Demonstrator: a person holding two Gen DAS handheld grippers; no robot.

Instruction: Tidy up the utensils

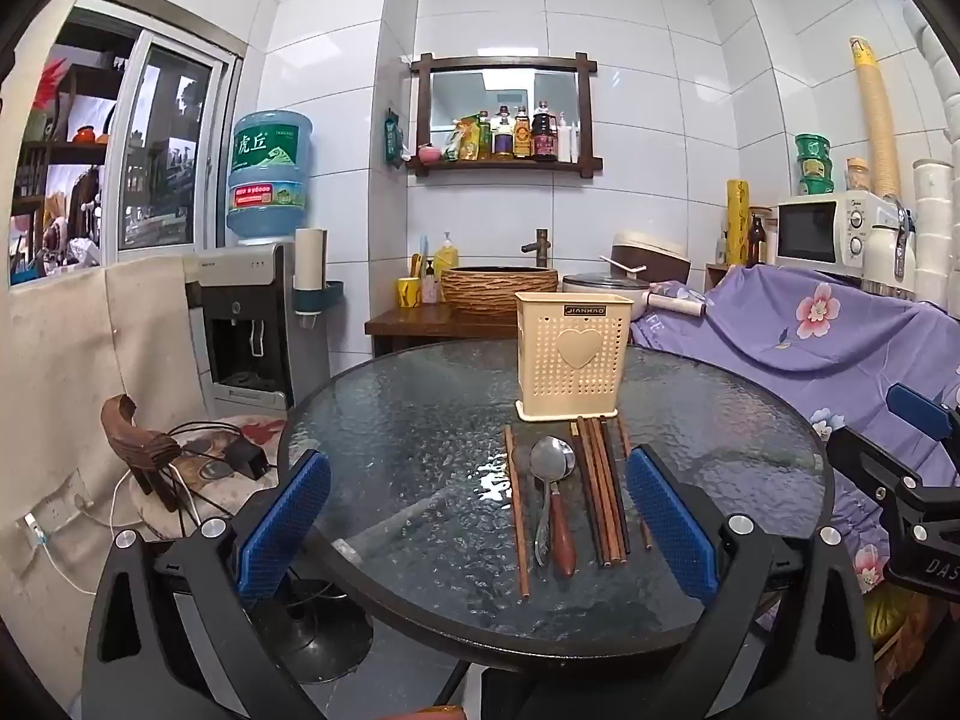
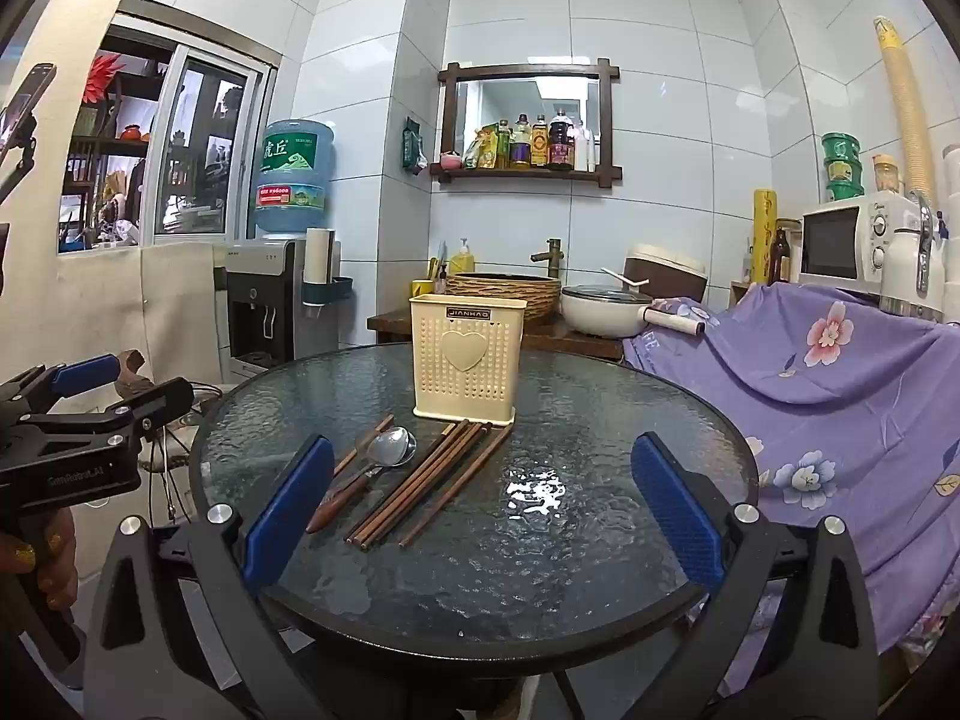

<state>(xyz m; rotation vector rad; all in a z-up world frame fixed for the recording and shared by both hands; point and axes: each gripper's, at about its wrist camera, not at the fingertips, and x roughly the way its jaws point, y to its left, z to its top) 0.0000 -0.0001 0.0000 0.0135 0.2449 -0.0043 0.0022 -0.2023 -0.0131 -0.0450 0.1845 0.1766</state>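
Right now you hold both the left gripper (image 1: 477, 531) and right gripper (image 2: 480, 516) spread wide and empty, with the spoon (image 1: 553, 480) and chopsticks (image 1: 603, 492) lying mid-frame before the cream holder (image 1: 573, 357) on the glass table (image 1: 420, 408).

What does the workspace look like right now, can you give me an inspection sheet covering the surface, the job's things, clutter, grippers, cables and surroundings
Surface: round textured glass table, glare patch near its middle.
Job's things: cream perforated utensil holder stands upright, nothing seen sticking out of it; wooden chopsticks and a metal spoon with a wooden handle lie flat in front of it.
Clutter: nothing seen on the table besides these.
Grippers: left gripper and right gripper both open, empty, above the table's near edge.
Cables: black and white cables with a power adapter on the stool left of the table.
Surroundings: water dispenser, basin with tap, microwave, purple floral cloth.
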